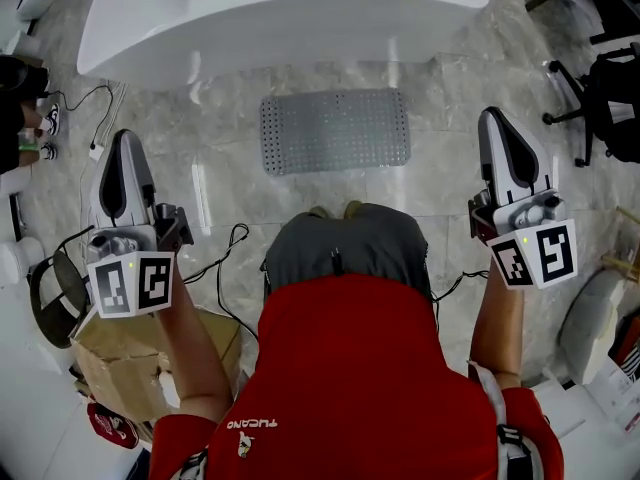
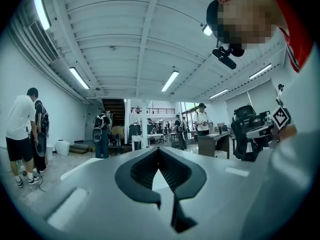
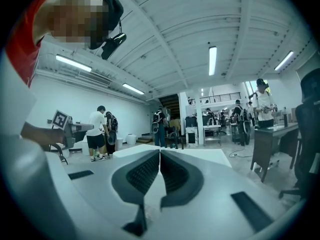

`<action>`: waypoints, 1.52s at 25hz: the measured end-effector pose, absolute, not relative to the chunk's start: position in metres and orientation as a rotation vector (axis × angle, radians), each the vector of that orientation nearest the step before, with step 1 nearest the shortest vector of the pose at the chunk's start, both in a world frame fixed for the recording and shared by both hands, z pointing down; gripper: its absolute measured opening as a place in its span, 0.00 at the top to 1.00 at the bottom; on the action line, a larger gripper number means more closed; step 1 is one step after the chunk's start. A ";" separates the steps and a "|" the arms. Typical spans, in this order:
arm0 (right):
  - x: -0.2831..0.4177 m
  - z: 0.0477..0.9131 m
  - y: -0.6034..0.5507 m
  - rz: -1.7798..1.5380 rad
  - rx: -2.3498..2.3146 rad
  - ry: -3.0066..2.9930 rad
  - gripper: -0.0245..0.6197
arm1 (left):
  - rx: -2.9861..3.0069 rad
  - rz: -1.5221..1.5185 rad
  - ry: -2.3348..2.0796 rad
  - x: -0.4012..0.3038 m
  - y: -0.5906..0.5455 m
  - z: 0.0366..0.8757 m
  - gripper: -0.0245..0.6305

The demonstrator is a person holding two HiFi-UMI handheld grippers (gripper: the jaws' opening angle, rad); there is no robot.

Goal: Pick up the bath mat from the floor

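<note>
The bath mat (image 1: 335,130) lies flat on the floor (image 1: 440,183) at the upper centre of the head view, just below the white bathtub (image 1: 280,18). It is well apart from both grippers and nothing holds it.

We hold the left gripper (image 1: 124,136) at the frame's left and the right gripper (image 1: 491,116) at its right. Both sets of tongs are pressed together with nothing between them.

To lift the mat well, we judge that we must first spread the tongs and bring them low to its two near corners. One jaw should slide under the edge and pinch there.

The mat is a grey rounded rectangle, thin, and covered in rows of small dots. It looks rubbery and limp, so it will likely sag between two grips. The marble-patterned tiles are glossy, so the mat may cling and is best peeled from a corner.
</note>
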State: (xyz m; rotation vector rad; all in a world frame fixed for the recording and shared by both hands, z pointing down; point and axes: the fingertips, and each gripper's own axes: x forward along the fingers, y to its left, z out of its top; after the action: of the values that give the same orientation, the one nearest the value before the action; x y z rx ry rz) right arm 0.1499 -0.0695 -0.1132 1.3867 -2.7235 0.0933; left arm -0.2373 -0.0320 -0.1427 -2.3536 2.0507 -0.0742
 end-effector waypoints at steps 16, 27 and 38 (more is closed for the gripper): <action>0.147 -0.010 -0.104 0.123 1.402 -2.675 0.96 | -2.372 -0.094 2.079 -0.250 -0.068 -0.030 0.95; 0.141 0.070 -0.124 0.134 1.415 -2.642 0.96 | -2.370 -0.118 2.087 -0.263 -0.085 0.060 0.95; 0.134 0.140 -0.136 0.134 1.417 -2.621 0.96 | -2.366 -0.132 2.063 -0.274 -0.092 0.131 0.95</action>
State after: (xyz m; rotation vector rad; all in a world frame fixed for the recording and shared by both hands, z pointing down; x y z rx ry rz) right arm 0.1336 -0.1357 0.1395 1.4172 -2.6207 0.1336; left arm -0.2738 -0.0921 0.1314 -2.3656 2.0633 -0.1321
